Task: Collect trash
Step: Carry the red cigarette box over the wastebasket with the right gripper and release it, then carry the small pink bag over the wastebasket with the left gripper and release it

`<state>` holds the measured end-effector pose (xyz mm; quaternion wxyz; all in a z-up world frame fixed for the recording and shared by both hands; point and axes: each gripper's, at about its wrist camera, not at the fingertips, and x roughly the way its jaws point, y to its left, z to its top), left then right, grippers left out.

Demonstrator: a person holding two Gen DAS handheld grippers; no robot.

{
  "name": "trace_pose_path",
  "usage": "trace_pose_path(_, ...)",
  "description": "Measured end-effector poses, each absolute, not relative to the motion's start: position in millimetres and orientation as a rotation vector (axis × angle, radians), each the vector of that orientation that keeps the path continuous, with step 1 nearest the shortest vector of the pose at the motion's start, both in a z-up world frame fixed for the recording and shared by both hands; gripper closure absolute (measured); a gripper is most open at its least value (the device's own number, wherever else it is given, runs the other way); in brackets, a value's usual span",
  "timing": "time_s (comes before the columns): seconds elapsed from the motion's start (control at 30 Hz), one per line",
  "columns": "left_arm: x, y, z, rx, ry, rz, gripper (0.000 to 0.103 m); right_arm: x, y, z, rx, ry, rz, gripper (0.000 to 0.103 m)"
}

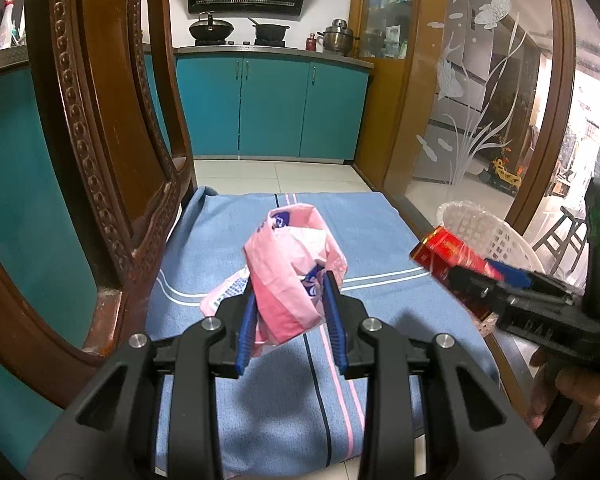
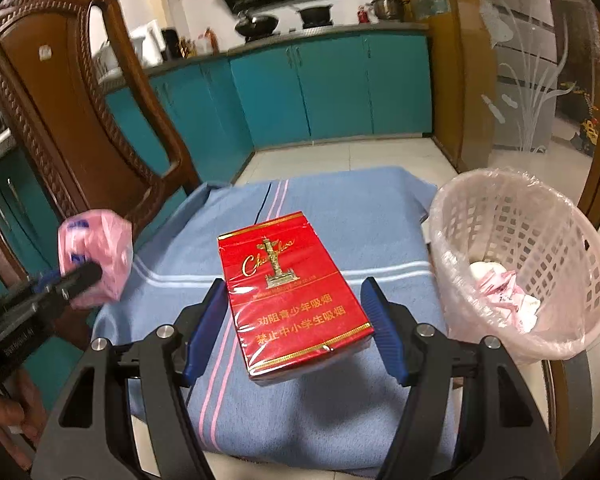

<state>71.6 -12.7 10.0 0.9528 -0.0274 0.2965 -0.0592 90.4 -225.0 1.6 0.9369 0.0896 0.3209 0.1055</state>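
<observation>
Holding trash: both grippers, each with one piece, above a chair seat
Pink wrapper (image 1: 296, 276): crumpled, pinched between the blue pads (image 1: 247, 322) of the left gripper (image 1: 290, 312), lifted off the cloth; seen from the right wrist view at far left (image 2: 96, 256)
Red box (image 2: 296, 292): cigarette pack in clear film, gold print on top, clamped at its sides by the right gripper (image 2: 296, 320), jaws spread wide around it, tilted up over the cloth
Left gripper state: closed on the wrapper
Right gripper state: closed on the box
Cloth (image 1: 364, 220): blue with white, pink and dark stripes, draped over the seat
Basket (image 2: 520, 264): pale plastic lattice, lined with a thin bag, just right of the seat, holding crumpled pink and white scraps (image 2: 504, 292)
Chair back (image 1: 100, 140): carved dark wood, left of the seat
Background: teal cabinets (image 1: 272, 108), pots on a stove, etched glass door (image 1: 480, 92) on the right
</observation>
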Motion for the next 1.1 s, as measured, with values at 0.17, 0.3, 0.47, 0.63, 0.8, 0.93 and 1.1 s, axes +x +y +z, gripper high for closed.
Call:
trace_pose_path(0.17,71,-13,9,-0.053,0.604,-0.123,0.071,86,-279,31,0.278,0.500,0.109,0.035)
trace_pose_path(0.3,71,-14,8,-0.050,0.608,-0.127,0.071,100,-343,30,0.360,0.445,-0.040,0.032)
trace_pose_path(0.47,74,-20,5,-0.040,0.621,-0.131,0.071,130,-381,-2,0.489,0.557,-0.096,0.012)
trace_pose_path(0.63,76,-34,-4,-0.021,0.650,-0.158,0.071,74,-383,33,0.547,0.336,-0.099,0.003)
trace_pose_path(0.8,89,-74,-7,0.040,0.688,-0.234,0.071,40,-400,51,0.580,0.164,-0.176,0.003)
trace_pose_path(0.93,114,-149,12,0.069,0.686,-0.383,0.071,29,-437,41,0.709,0.118,-0.283,0.003)
trace_pose_path(1.1,159,-257,46,0.084,0.638,-0.546,0.067,23,-459,35,0.786,0.120,-0.329,0.003)
